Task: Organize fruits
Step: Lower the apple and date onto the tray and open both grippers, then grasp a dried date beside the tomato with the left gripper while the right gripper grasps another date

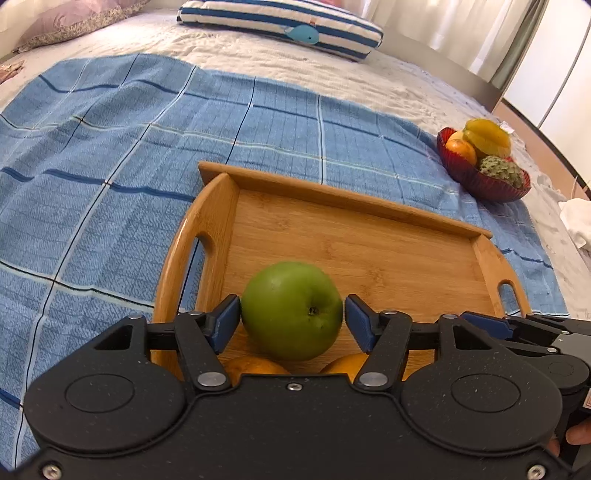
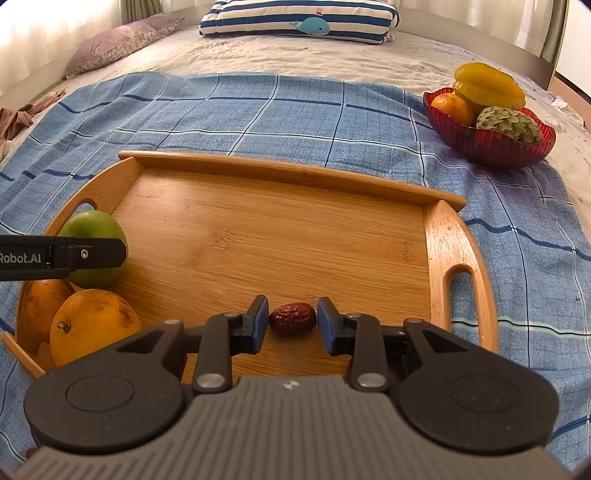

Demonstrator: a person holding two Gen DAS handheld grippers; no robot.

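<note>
A green apple sits between the blue pads of my left gripper, which is shut on it over the near left end of the wooden tray. The apple also shows in the right wrist view, with two oranges beside it. My right gripper is shut on a small red date, low over the tray's near edge. A red glass bowl holds a starfruit, an orange and a sugar apple at the far right.
The tray lies on a blue checked cloth spread over a bed. A striped whale pillow and a purple pillow lie at the far end. The bowl also shows in the left wrist view. White cloth lies at the right edge.
</note>
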